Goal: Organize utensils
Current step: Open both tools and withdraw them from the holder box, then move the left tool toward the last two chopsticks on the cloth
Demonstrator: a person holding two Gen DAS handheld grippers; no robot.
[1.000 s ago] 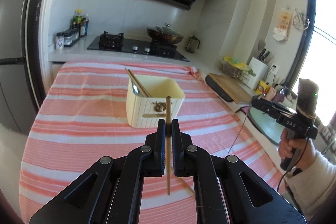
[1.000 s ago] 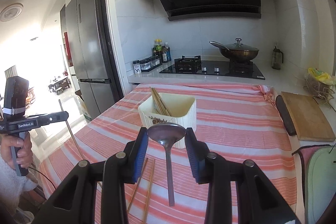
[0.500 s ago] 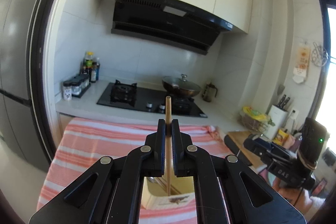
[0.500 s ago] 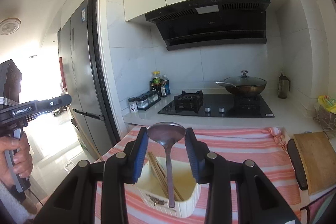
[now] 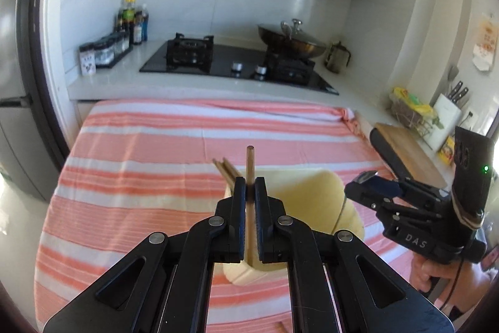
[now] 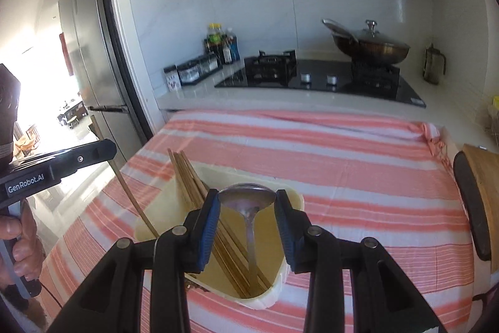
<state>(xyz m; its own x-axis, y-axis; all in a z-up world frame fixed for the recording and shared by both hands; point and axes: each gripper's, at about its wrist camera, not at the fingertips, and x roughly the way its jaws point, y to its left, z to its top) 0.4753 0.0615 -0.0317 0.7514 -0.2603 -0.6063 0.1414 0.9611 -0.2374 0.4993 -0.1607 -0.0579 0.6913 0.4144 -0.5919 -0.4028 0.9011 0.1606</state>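
Left wrist view: the left gripper (image 5: 250, 192) has its fingers pinched tight on a single chopstick (image 5: 250, 164) — upright, its lower end over the cream holder (image 5: 308, 195) on the striped counter (image 5: 156, 145). Other chopsticks (image 5: 226, 169) already lean inside. The right gripper (image 5: 371, 186) hovers just beside.

Right wrist view: the right gripper (image 6: 248, 209) clamps a metal spoon (image 6: 248, 195) by its bowl, handle hanging into the holder (image 6: 290, 280) alongside the chopsticks (image 6: 193, 180) — neither piece released yet. One more chopstick end seems to lie at the counter's near edge, so I'd say nearly done.
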